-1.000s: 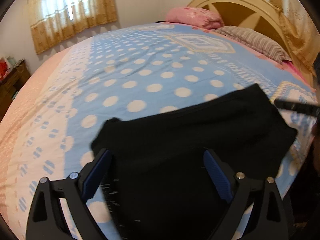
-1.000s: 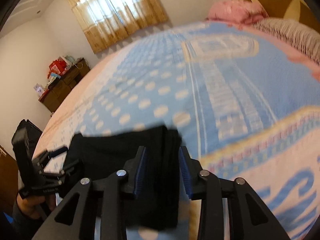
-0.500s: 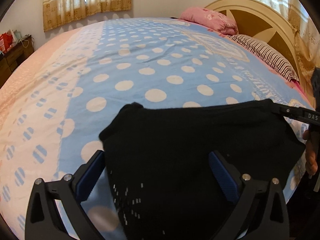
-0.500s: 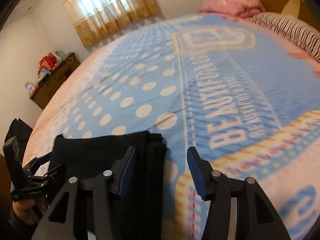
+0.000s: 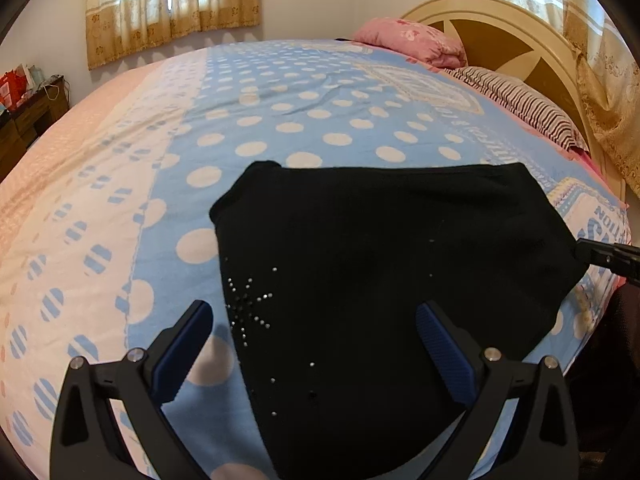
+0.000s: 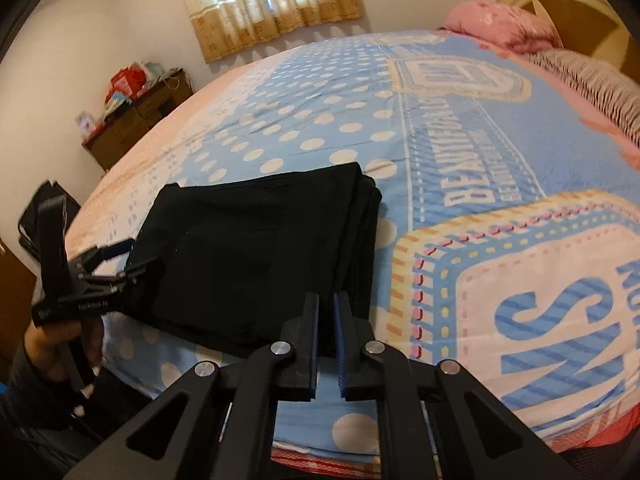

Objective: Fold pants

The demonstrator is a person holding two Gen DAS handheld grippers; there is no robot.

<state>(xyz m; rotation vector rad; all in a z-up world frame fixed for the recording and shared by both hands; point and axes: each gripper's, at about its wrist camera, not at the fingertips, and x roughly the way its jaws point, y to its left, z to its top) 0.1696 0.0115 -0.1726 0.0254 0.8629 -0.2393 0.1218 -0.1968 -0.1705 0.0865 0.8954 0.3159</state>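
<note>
Plainly, the folded black knit pants point(image 5: 384, 272) lay flat near the foot edge of the bed, on the blue bedspread with white polka dots point(image 5: 304, 120), stacked in several layers whose folded edges showed on the side toward the right tongs point(image 6: 326, 344). The left tongs point(image 5: 316, 344) hovered just above the near part of the garment, blue-padded fingers point(image 5: 184, 344) spread wide with nothing between them; a small starburst of shiny studs point(image 5: 248, 304) sat on the cloth just ahead of the left finger. The right tongs were pressed almost together, only a thin slit between the pads, and pinched nothing; the pants lay just ahead of them and to their left, apart from the tips. Seen from the right tongs, the left tongs point(image 6: 116, 264) sat at the far left edge of the pants. Beyond both, a pink pillow point(image 5: 412, 40) and a striped pillow point(image 5: 524, 108) rested against the cream wooden headboard point(image 5: 504, 24).
</note>
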